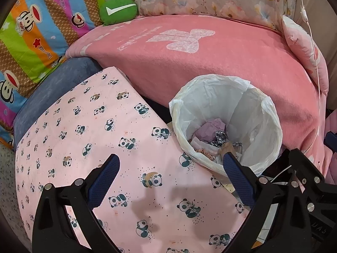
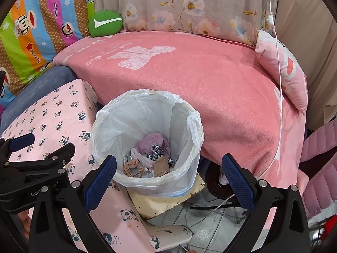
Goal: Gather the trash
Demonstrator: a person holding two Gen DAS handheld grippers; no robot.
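Both grippers are spread wide and hold nothing: the left gripper hangs over the panda-print cloth, the right gripper over the bin. The bin, lined with a white bag, stands between the cloth's edge and the pink blanket. Crumpled paper and scraps lie at its bottom.

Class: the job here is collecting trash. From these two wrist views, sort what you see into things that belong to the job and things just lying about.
Belongs to the job:
- lined bin
- trash inside it
- left gripper and right gripper, both open and empty

Just lying about:
- green cushion
- pink blanket
- panda cloth
- pink pillow
- white cord
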